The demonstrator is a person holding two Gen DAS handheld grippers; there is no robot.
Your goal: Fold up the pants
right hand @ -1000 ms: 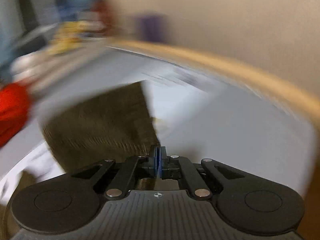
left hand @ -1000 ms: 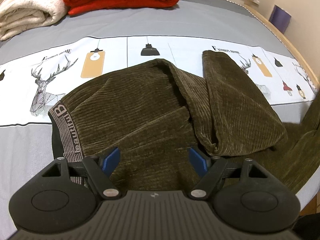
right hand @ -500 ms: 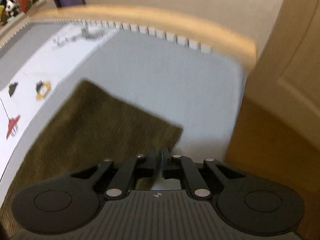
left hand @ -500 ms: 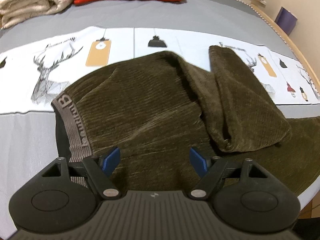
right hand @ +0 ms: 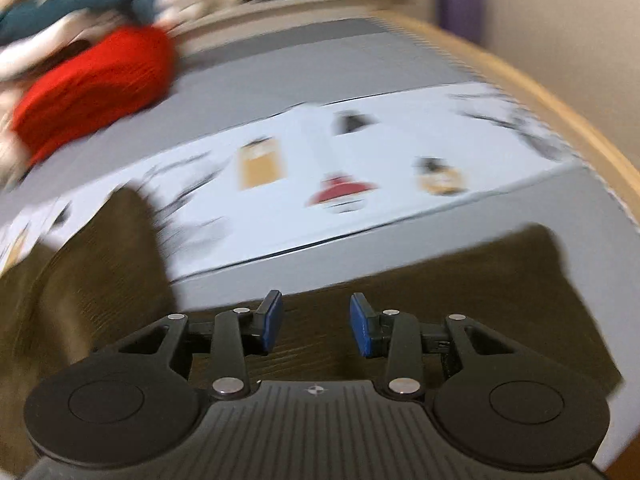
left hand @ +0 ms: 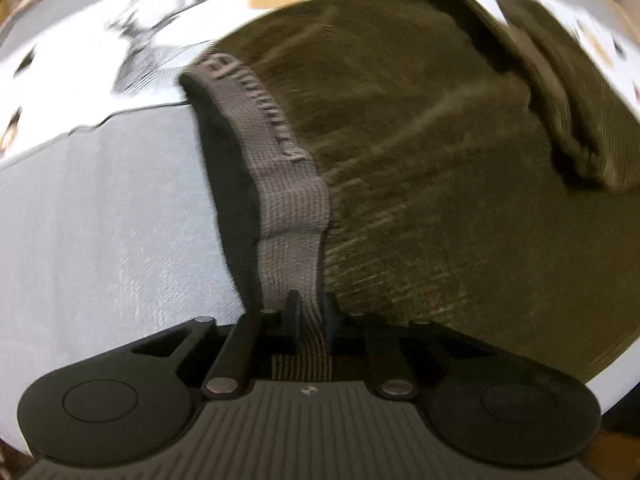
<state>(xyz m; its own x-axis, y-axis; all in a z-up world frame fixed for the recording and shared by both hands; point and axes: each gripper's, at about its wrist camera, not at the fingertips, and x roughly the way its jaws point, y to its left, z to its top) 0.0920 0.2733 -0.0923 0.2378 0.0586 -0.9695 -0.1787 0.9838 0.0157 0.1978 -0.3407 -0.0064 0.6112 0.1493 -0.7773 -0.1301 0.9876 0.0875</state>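
The left gripper (left hand: 311, 316) is closed on the grey waistband (left hand: 286, 184) of the olive corduroy pants (left hand: 440, 152), which lie crumpled on the grey bedcover (left hand: 108, 220). The right gripper (right hand: 316, 326) is open and holds nothing, its blue pads (right hand: 362, 330) hovering over a pant leg (right hand: 480, 288) near the printed white panel (right hand: 360, 168) and red blanket (right hand: 92, 88).

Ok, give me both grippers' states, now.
Left gripper: closed on the grey waistband of the pants.
Right gripper: open, holding nothing, above a pant leg.
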